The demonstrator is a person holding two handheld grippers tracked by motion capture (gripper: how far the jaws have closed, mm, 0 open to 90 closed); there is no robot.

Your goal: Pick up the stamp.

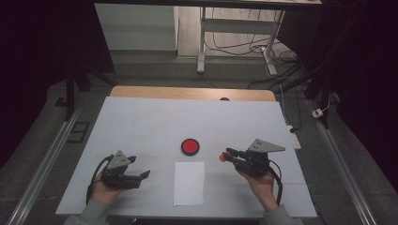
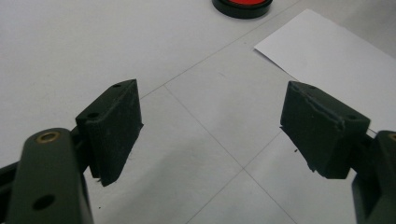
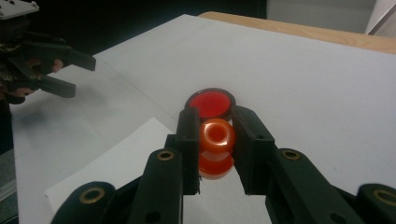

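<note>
My right gripper [image 3: 216,140] is shut on a small orange spool-shaped piece [image 3: 217,135], clamped between its two black pads. In the high view this orange piece [image 1: 222,157] hangs a little above the table at the tip of the right gripper [image 1: 227,155], just right of a round red disc with a black rim [image 1: 190,146]. The same red disc [image 3: 209,103] lies right beyond the held piece. My left gripper [image 1: 141,168] rests low at the table's left, jaws wide apart and empty [image 2: 210,135]. A white paper sheet [image 1: 188,183] lies between the two hands.
A large white cover [image 1: 141,122] spreads over the wooden table [image 1: 187,92]. The red disc's edge [image 2: 243,5] and a corner of the paper sheet [image 2: 336,60] lie ahead of the left jaws. Desk legs and cables [image 1: 244,47] stand on the floor beyond.
</note>
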